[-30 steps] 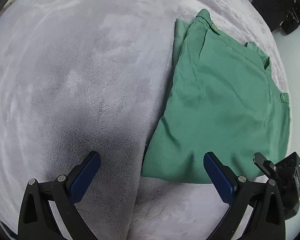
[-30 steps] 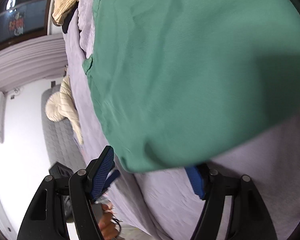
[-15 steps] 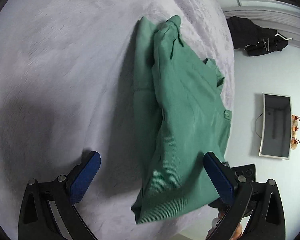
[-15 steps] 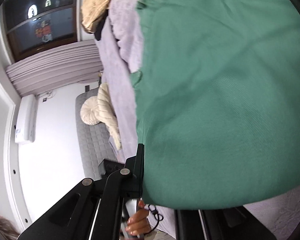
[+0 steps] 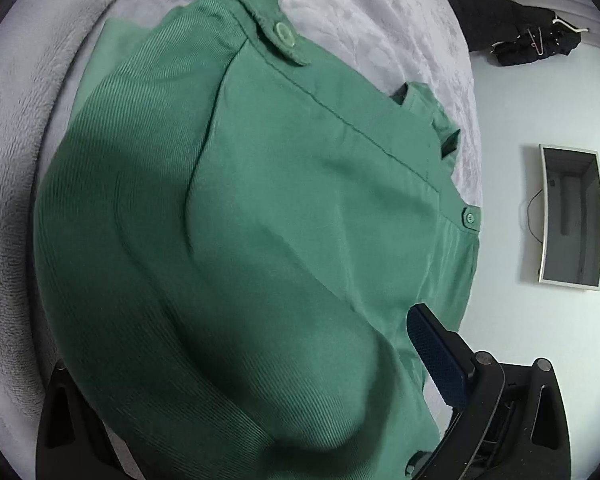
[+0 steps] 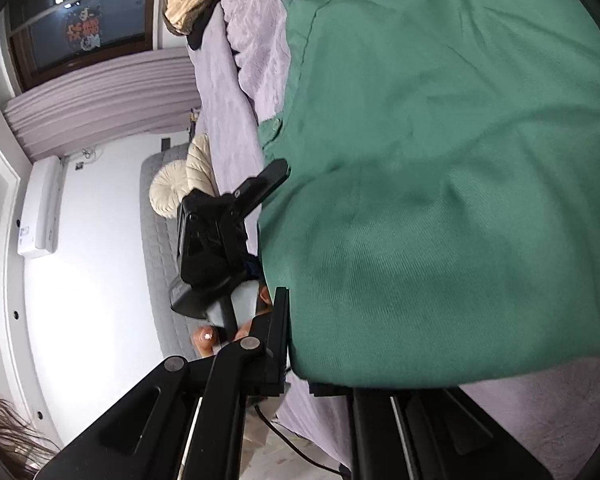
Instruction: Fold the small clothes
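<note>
Two views, each read left to right.

Left wrist view: grey blanket [image 5: 12, 160] at the margin. Green garment [image 5: 280, 220] spread on it, filling most of the field, two buttons facing up, near end bulging over the left gripper [image 5: 300, 332]. Stands wide, one blue pad [image 5: 434, 354] bare at the right, the other finger buried under cloth; presses on nothing. Farther right, black clothes [image 5: 512, 32] on a hanger and a blank wall screen [image 5: 568, 216].

Right wrist view: air conditioner [image 6: 40, 208], window [image 6: 84, 28], then the left gripper from outside at the garment's side edge, left hand [image 6: 208, 338] below it. Right gripper [image 6: 304, 364] at the bottom: jaws just closed narrow, pinching the garment's near hem, cloth between the pads.

Likely faults, judged from this layout:
1. Hem slipping out of the narrow pinch under a fast or sideways pull.
2. Only the top layer caught, so layers parting and the fold opening.
3. Left gripper closing on the bunched bulge instead of a clean edge, giving a skewed crease.
4. Uneven lift between the two grippers, dragging cloth over the plush blanket and wrinkling it.
5. Buttoned tab snagging during the turn-over.

Writing: red characters on the window, too blurred to read. Small label on the air conditioner, unreadable. No brand or tag visible on garment or grippers.
</note>
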`<state>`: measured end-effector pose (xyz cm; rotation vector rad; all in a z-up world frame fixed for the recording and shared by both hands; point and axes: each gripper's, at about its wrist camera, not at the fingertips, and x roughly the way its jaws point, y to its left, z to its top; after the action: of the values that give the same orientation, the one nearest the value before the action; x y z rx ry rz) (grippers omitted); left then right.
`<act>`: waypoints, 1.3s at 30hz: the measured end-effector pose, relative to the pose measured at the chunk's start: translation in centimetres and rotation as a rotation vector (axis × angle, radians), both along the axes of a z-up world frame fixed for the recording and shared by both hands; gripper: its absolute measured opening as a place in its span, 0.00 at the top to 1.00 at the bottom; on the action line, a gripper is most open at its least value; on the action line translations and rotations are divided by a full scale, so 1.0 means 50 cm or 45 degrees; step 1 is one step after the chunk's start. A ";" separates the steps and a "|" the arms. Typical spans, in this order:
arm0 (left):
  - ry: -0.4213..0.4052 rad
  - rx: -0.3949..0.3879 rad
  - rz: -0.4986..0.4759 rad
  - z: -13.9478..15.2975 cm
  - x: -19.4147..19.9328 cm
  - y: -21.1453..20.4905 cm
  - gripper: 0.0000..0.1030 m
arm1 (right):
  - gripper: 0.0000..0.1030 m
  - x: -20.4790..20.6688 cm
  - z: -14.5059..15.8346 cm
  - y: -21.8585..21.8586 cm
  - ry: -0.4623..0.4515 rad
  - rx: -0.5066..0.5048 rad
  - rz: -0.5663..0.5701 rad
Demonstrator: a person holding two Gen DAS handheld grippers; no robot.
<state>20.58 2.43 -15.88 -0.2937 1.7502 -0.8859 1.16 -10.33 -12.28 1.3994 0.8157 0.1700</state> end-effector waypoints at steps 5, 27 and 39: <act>-0.071 0.073 0.002 0.007 -0.005 -0.004 0.17 | 0.87 -0.044 0.030 -0.024 0.142 -0.121 0.205; -0.549 0.060 -0.141 0.275 -0.102 -0.159 0.79 | 0.97 0.049 -0.042 -0.194 0.342 -0.672 0.196; -0.859 0.117 -0.506 0.374 -0.303 -0.466 0.79 | 0.97 -0.054 -0.050 -0.279 0.194 -0.381 0.093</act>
<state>5.43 -20.85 2.83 0.3948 1.2177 -1.0296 -1.55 -24.30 -14.77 1.1106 0.9761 -0.0041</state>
